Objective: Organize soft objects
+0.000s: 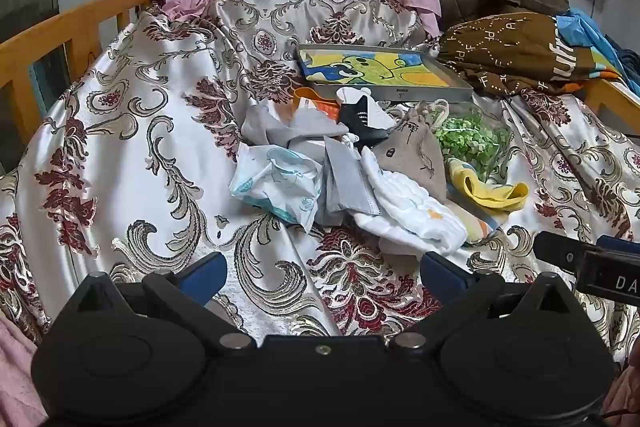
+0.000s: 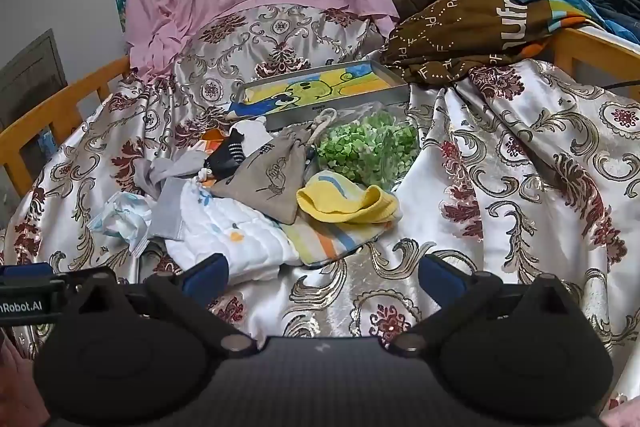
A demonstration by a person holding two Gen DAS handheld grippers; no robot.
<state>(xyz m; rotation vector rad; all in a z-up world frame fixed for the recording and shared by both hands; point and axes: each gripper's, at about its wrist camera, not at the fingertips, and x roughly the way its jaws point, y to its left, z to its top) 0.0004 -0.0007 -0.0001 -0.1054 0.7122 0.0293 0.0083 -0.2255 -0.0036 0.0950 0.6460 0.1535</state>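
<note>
Both my grippers, left (image 1: 322,277) and right (image 2: 323,277), gape wide and empty over the bedspread (image 1: 120,155); the pile (image 2: 248,203) lies just ahead, its white cloth (image 2: 224,231) nearest my right, tray (image 2: 320,87) beyond

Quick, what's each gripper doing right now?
Left gripper: open, holding nothing.
Right gripper: open, holding nothing.

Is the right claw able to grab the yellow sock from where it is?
Probably yes. The right claw is open and empty, and the yellow sock lies on top of the pile just ahead, with only bare bedspread and a striped cloth before it.
</note>
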